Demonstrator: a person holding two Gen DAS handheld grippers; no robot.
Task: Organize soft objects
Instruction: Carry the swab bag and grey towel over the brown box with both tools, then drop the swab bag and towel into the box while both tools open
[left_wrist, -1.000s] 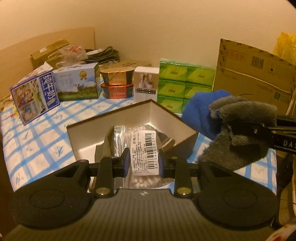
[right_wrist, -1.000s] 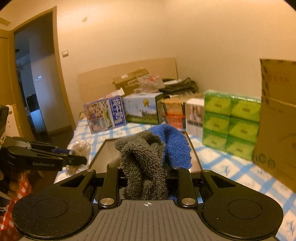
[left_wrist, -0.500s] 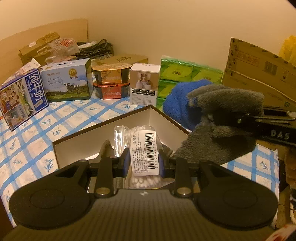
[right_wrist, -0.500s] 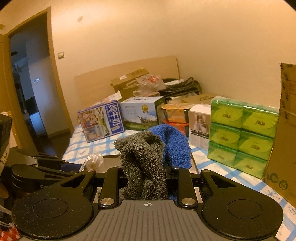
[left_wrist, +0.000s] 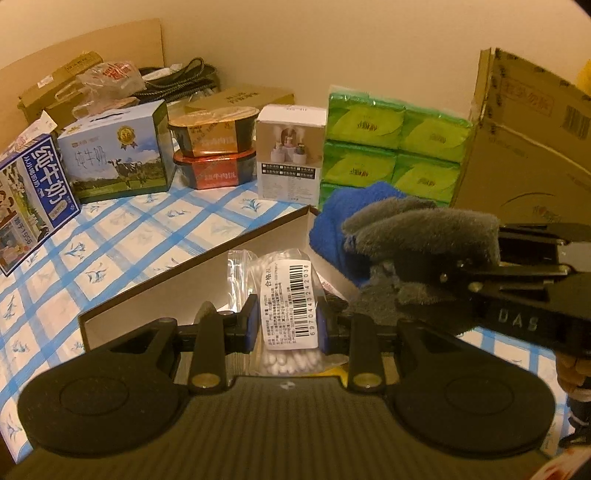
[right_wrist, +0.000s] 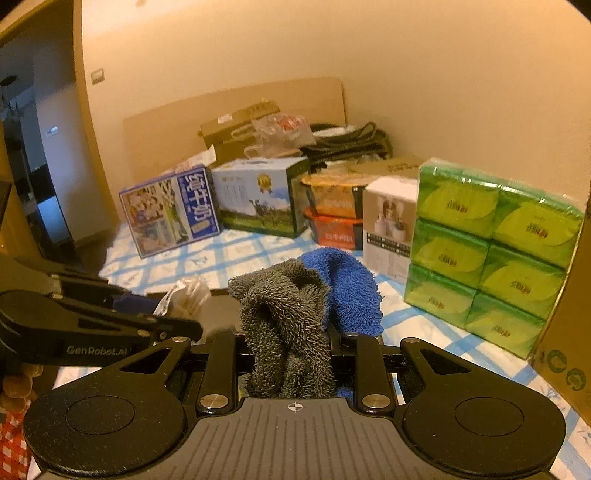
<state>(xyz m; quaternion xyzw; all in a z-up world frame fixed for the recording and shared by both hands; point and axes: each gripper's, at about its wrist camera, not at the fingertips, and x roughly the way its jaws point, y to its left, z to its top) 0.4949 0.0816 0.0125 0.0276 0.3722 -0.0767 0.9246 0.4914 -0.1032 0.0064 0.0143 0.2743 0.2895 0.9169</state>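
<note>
My left gripper (left_wrist: 286, 325) is shut on a clear bag of cotton swabs (left_wrist: 286, 295) with a barcode label, held over the open brown box (left_wrist: 192, 275) with a pale inside. My right gripper (right_wrist: 293, 343) is shut on a bundle of grey towel (right_wrist: 284, 332) and blue towel (right_wrist: 351, 288). In the left wrist view that gripper (left_wrist: 424, 266) reaches in from the right, its towels (left_wrist: 417, 229) hanging over the box's right corner. In the right wrist view the left gripper (right_wrist: 177, 325) and its bag (right_wrist: 184, 295) show at the left.
Along the wall on the blue-checked cloth (left_wrist: 110, 236) stand milk cartons (left_wrist: 118, 155), stacked food tubs (left_wrist: 214, 151), a small white box (left_wrist: 290, 151), green tissue packs (left_wrist: 391, 147) and a tall cardboard box (left_wrist: 524, 147). A doorway (right_wrist: 33, 147) opens at the left.
Both grippers have moved forward towards the wall with their loads. The towels have swung further over the box corner, closer to the swab bag. Neither grip has changed.
</note>
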